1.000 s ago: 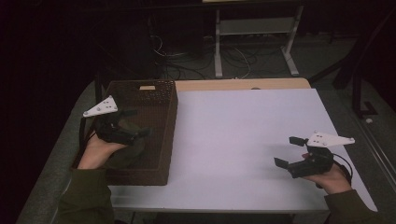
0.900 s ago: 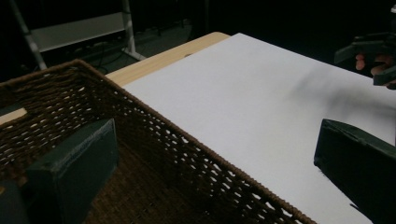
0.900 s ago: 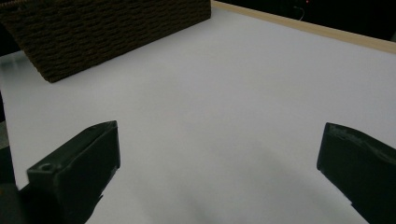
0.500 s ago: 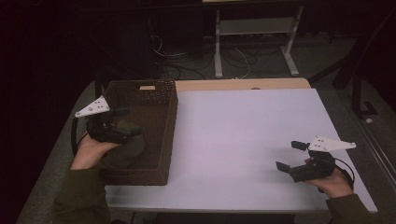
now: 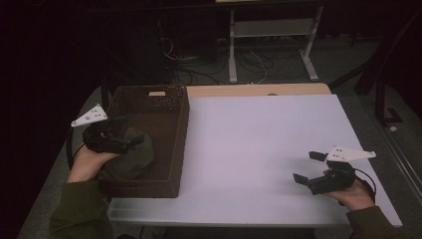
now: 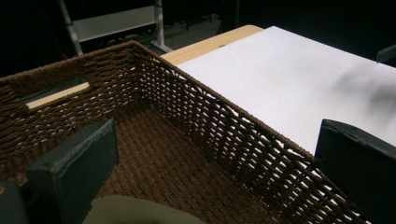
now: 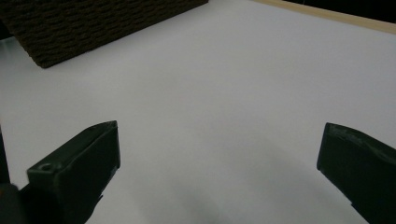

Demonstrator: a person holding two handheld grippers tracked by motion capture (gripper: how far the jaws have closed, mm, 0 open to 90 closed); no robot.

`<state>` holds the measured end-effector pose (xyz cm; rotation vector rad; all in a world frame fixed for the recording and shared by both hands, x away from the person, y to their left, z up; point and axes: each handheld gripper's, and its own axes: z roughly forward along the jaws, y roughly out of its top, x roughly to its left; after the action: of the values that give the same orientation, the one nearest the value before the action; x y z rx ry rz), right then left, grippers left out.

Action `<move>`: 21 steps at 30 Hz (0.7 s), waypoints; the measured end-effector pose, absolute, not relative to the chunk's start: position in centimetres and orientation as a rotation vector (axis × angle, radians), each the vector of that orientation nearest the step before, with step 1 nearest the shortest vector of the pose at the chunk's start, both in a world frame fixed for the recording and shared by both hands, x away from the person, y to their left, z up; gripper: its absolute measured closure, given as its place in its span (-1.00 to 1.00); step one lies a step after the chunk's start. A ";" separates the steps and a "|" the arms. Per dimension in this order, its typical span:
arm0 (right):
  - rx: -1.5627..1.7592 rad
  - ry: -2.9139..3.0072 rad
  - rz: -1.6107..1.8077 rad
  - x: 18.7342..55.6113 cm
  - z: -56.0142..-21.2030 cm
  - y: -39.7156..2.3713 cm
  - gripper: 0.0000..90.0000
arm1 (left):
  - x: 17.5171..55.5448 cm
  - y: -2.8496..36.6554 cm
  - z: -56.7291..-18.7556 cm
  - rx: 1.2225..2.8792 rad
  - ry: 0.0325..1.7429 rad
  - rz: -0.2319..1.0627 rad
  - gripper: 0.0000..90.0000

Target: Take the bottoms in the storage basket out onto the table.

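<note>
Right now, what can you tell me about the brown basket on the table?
The basket is dark brown, rectangular and woven, with a slot handle cut in its far wall. It stands upright at the left end of the white table. A dull green rounded thing lies inside near the front. The left tongs, open, hang over its left side.

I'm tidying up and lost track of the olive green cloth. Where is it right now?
In the high view the green cloth lies inside the brown wicker basket at the table's left side, in its near end, right beneath the open left tool.
</note>
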<state>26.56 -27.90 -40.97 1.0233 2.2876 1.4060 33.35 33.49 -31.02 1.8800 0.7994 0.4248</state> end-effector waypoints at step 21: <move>1.011 2.304 1.422 26.7 -40.9 -27.8 -1.00 | 33.3 36.2 -32.3 1.885 0.890 0.466 -1.00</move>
<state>26.69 -27.76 -40.86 1.0112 2.3038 1.4224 33.33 36.22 -32.25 1.8848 0.8900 0.4658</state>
